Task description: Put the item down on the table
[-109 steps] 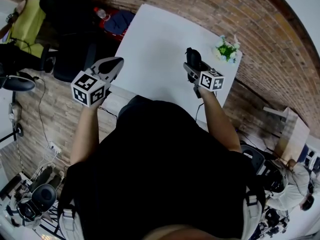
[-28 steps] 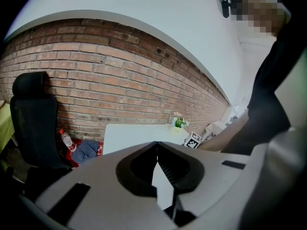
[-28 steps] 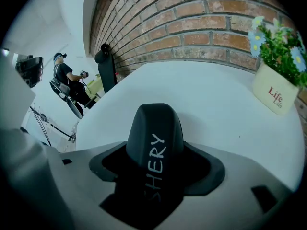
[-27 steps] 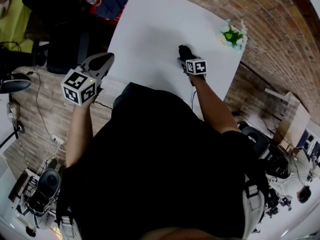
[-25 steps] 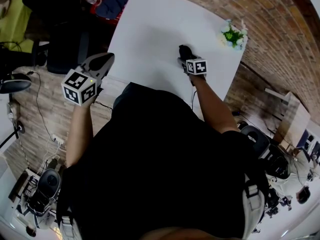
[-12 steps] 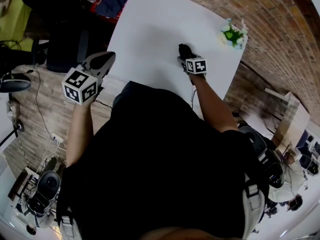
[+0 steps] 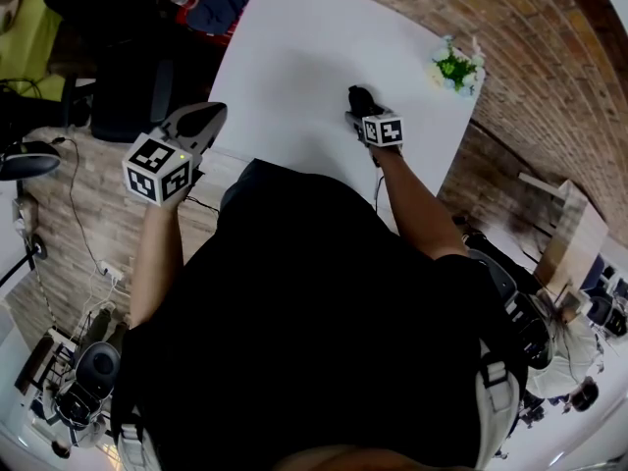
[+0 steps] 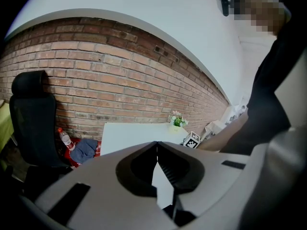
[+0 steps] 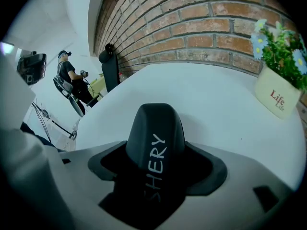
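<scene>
While your right tool pinches the dark item lettered SHERY over the white worktop, near the flower pot, your left tool hangs well apart from that pot, jaws pressed together.

Dark item lettered SHERY, gripped

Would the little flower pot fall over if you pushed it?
Probably it slides or tips easily: the flower pot looks small and light, with flowers rising above it. It stands near the table edge, so a push might knock it off.
</scene>
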Demonstrator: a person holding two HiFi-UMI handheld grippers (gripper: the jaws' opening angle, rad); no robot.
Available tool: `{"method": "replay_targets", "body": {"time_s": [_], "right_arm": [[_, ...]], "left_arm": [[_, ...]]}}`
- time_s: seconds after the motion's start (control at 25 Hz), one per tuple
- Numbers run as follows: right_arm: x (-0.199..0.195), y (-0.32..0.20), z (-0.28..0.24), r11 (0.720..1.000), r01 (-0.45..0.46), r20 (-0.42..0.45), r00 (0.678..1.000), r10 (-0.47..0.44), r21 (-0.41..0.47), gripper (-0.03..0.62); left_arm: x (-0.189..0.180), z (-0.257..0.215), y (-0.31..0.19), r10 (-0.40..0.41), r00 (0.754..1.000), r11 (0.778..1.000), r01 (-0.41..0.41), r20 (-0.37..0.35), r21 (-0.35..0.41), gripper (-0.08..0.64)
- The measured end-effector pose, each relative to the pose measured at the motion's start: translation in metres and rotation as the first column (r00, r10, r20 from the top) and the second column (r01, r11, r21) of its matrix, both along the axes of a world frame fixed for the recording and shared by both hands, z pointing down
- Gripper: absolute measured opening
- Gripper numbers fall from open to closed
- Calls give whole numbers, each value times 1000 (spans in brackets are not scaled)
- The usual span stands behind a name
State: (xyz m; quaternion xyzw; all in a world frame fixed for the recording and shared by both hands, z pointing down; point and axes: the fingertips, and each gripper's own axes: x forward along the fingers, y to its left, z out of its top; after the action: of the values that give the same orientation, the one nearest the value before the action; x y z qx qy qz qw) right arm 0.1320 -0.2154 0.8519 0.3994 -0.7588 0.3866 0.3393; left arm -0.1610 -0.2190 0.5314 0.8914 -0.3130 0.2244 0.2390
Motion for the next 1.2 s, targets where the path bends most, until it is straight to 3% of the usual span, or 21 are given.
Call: {"method": "replay_targets", "body": {"time_s": [0.76, 1.2], "right_arm": [[-3, 2, -7, 1000, -1, 61, 998, 0, 24, 364], [-4, 1, -19, 998, 39, 76, 996, -43, 58, 367]], "left_arm": [[2, -3, 8, 0, 1000, 1000, 0, 3, 4, 11], [10, -7, 12, -3, 1000, 1000, 3, 0, 16, 11]]}}
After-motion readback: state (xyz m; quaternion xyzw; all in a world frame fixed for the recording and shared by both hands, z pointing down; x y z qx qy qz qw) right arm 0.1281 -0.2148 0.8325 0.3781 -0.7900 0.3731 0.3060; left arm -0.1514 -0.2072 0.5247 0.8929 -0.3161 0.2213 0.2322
